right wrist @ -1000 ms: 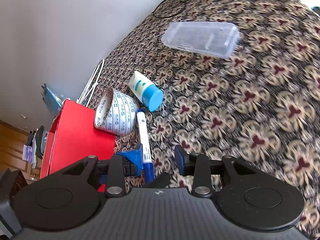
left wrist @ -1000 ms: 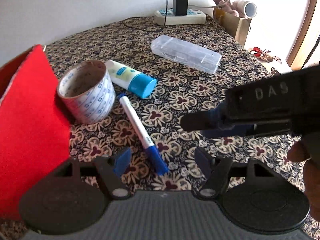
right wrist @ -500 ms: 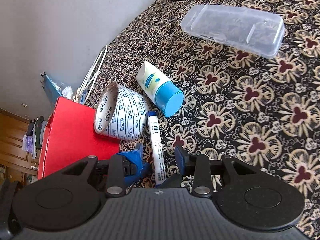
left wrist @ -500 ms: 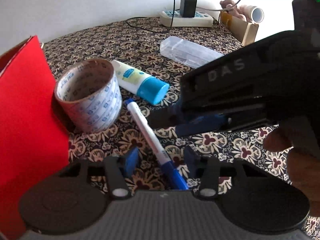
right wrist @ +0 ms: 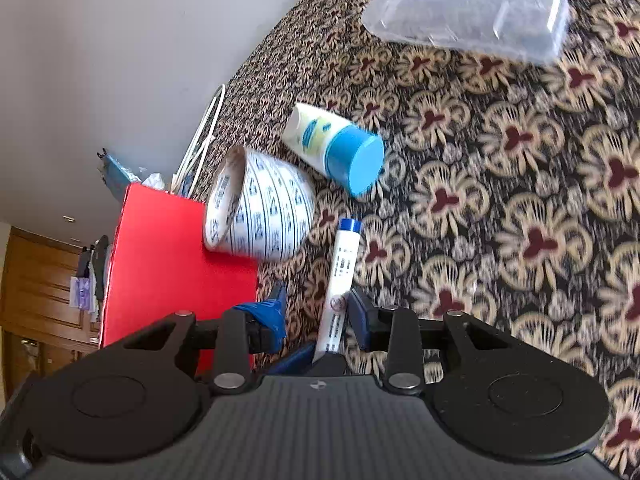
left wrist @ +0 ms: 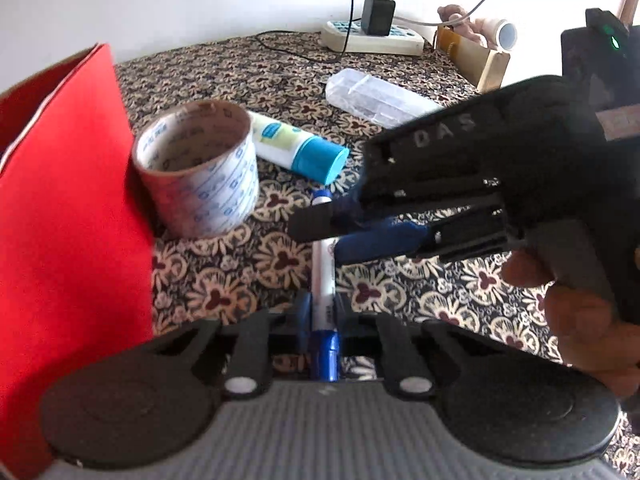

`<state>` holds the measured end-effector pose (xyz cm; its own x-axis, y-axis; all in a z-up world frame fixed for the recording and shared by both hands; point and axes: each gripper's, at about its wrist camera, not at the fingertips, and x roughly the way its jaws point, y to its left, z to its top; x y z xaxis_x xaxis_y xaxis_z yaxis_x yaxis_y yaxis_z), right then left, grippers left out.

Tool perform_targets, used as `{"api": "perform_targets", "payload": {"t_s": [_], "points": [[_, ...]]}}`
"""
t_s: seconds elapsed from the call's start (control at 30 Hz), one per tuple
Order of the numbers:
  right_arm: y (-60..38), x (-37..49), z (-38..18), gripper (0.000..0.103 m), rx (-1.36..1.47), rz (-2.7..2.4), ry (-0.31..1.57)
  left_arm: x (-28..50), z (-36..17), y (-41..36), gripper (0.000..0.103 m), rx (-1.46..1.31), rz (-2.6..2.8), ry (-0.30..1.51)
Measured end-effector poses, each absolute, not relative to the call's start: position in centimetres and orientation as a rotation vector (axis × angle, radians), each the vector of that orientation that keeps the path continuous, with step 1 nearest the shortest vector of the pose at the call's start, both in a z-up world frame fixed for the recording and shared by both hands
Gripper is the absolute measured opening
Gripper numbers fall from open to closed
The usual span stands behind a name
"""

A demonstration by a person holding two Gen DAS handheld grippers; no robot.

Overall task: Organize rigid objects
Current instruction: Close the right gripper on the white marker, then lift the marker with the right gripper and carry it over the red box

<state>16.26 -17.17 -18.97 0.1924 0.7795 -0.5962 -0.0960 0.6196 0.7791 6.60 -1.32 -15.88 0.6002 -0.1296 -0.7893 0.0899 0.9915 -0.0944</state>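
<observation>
Left wrist view: The left hand-held gripper (left wrist: 322, 314) is clamped on the marker (left wrist: 325, 276), its blue pads pressing both sides of the barrel near the blue cap end. The marker lies on the patterned tabletop (left wrist: 224, 276) and points away from the camera. The right hand-held gripper (left wrist: 320, 236) enters from the right, above the marker's middle, with its fingers apart. A roll of tape (left wrist: 200, 172) stands on end to the left of the marker, just beside a red bag (left wrist: 68, 240). A tube with a blue cap (left wrist: 298, 146) lies on its side beyond the tape. A clear plastic case (left wrist: 374, 98) lies farther back. A power strip (left wrist: 374, 40) with a black charger (left wrist: 378, 14) plugged in sits at the far edge.

Right wrist view: The right hand-held gripper (right wrist: 316, 314) is spread wide, one finger on each side of the marker (right wrist: 340, 284), neither pad clearly touching it. The marker lies between the fingers and extends toward the tube (right wrist: 334, 146). The roll of tape (right wrist: 256, 210) rests against the red bag (right wrist: 168, 264), to the left of the marker. The clear plastic case (right wrist: 468, 14) lies at the top, well apart from the other items.
</observation>
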Motion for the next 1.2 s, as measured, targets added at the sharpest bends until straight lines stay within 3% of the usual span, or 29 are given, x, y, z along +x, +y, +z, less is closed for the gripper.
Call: {"api": "perform_targets", "payload": {"t_s": [0.43,0.63,0.8,1.2], "points": [[-19.4,11.2,-19.2,0.015,0.702,0.706,1.258,3.0,-15.2,-1.9,0.008,-0.117,-0.168,0.958],[-20.0,9.0,-18.2,0.007,0.658,0.715,1.231,1.6,-14.2,-2.9,0.008,-0.123,-0.189,0.950],[-20.6,8.2,-16.4,0.001,0.650,0.754,1.183,0.3,-13.0,-3.3,0.008,-0.124,-0.179,0.920],[-15.1,8.7,-9.5,0.001,0.607,0.922,1.028,-3.0,-6.3,-0.1,0.008,-0.120,-0.110,0.745]]}}
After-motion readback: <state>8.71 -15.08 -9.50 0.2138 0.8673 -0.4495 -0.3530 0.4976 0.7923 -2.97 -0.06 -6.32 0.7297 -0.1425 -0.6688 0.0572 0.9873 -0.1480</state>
